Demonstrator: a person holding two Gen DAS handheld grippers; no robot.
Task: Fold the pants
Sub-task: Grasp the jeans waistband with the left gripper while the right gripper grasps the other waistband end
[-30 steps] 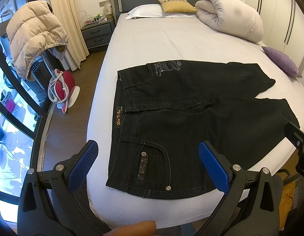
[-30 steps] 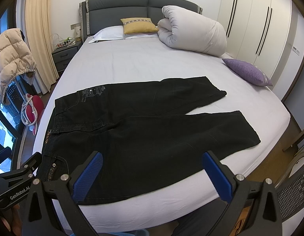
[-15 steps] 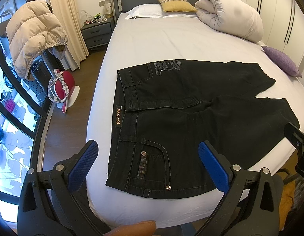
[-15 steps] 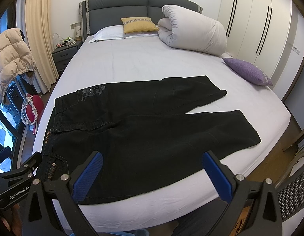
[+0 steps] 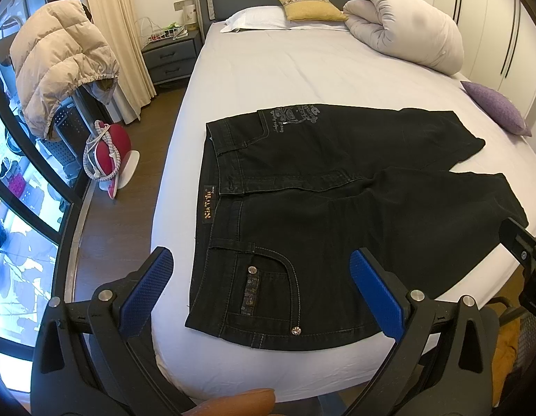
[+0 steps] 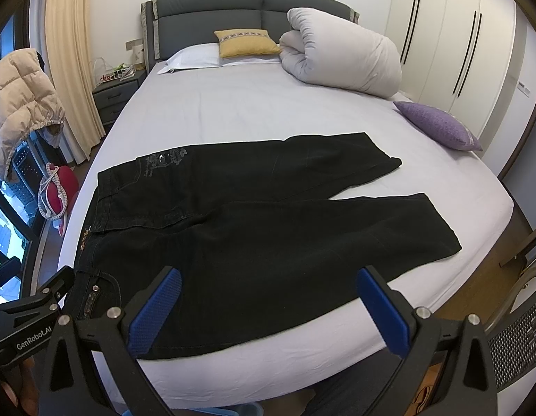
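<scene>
Black pants (image 5: 337, 215) lie spread flat on the near part of the bed (image 5: 285, 69), waistband to the left, two legs reaching right. They also show in the right wrist view (image 6: 261, 228). My left gripper (image 5: 259, 287) is open and empty, held above the near waist corner and front pocket. My right gripper (image 6: 268, 308) is open and empty, held above the near leg by the bed's front edge. The left gripper's body also shows in the right wrist view (image 6: 21, 322), at its lower left.
A rolled white duvet (image 6: 340, 52), white and yellow pillows (image 6: 245, 43) and a purple cushion (image 6: 437, 124) lie on the bed. A nightstand (image 5: 170, 55), a jacket-draped chair (image 5: 59, 66) and a red object (image 5: 110, 152) stand on the floor at left. A mesh chair (image 6: 514, 329) is at right.
Almost nothing has changed; both grippers hold still and stay open, with only a very slight shift in view.
</scene>
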